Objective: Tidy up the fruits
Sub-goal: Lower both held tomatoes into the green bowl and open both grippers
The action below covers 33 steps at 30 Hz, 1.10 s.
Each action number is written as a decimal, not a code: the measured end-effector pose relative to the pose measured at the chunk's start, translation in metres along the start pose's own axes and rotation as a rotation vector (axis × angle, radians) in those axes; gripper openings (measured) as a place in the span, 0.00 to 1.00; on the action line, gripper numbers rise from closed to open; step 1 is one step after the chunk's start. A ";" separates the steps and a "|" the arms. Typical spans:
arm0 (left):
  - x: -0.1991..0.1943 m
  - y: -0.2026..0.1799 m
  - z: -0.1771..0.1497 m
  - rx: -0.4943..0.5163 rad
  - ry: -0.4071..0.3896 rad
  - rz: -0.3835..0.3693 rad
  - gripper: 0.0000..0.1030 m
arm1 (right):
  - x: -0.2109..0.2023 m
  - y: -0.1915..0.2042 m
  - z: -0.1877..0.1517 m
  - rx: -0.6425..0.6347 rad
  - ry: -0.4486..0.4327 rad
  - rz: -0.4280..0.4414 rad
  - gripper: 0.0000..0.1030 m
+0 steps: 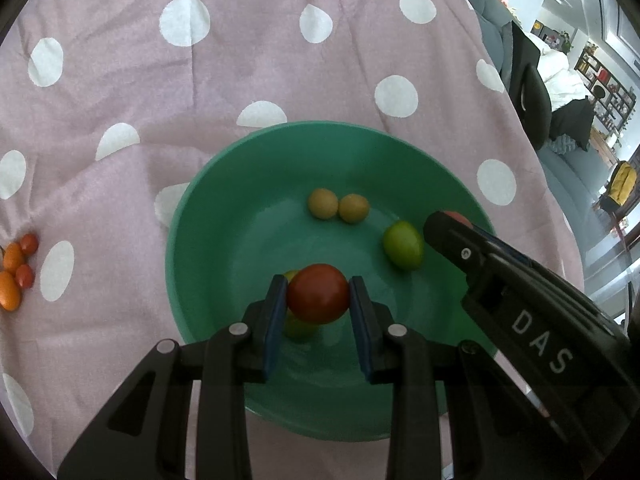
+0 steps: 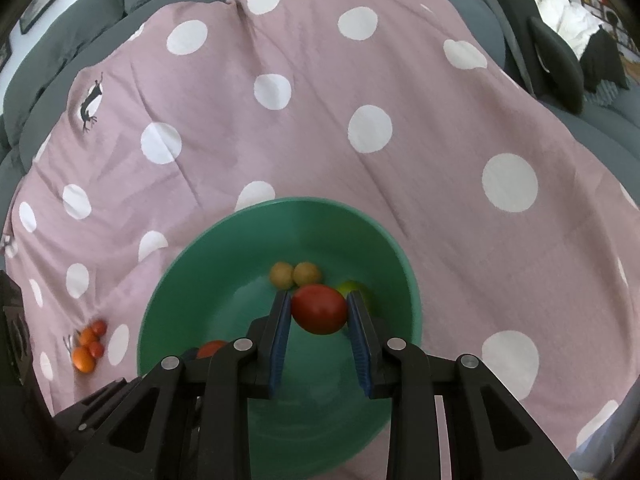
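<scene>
A green bowl point(image 1: 200, 248) sits on a pink polka-dot cloth. My left gripper point(image 1: 319, 302) is shut on a red tomato point(image 1: 318, 299) and holds it over the bowl, above a green fruit point(image 1: 298, 326). My right gripper point(image 2: 319, 312) is shut on a second red tomato point(image 2: 319, 309) over the bowl point(image 2: 168, 320); it also shows in the left wrist view point(image 1: 450, 222). In the bowl lie two small yellow-brown fruits point(image 1: 338, 205) point(image 2: 295, 274) and a green fruit point(image 1: 403, 245) point(image 2: 352, 288).
A cluster of small orange and red tomatoes point(image 1: 16, 270) point(image 2: 89, 344) lies on the cloth point(image 1: 280, 60) left of the bowl. The cloth covers a grey sofa point(image 2: 80, 12). A black chair point(image 1: 532, 92) and shelves stand at the far right.
</scene>
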<state>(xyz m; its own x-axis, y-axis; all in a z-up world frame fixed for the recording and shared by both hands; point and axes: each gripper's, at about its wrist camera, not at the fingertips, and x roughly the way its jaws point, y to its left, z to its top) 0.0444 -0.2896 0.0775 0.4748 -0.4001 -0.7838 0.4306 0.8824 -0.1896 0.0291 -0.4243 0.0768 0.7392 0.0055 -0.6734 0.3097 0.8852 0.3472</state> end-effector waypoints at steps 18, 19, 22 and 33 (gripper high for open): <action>0.004 -0.002 -0.001 0.009 -0.005 0.026 0.30 | 0.004 -0.003 0.000 -0.014 0.020 -0.051 0.30; 0.004 -0.003 -0.002 0.014 -0.005 0.030 0.30 | 0.004 -0.003 0.000 -0.014 0.021 -0.049 0.30; 0.004 -0.002 -0.001 0.012 -0.006 0.028 0.30 | 0.005 -0.002 -0.001 -0.025 0.025 -0.052 0.30; 0.006 -0.004 -0.002 0.023 -0.007 0.041 0.31 | 0.006 0.000 -0.001 -0.039 0.030 -0.056 0.30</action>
<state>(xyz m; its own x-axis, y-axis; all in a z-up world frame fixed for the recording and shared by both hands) 0.0443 -0.2952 0.0725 0.4981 -0.3655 -0.7863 0.4282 0.8922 -0.1435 0.0326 -0.4235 0.0721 0.7030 -0.0314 -0.7105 0.3264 0.9019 0.2831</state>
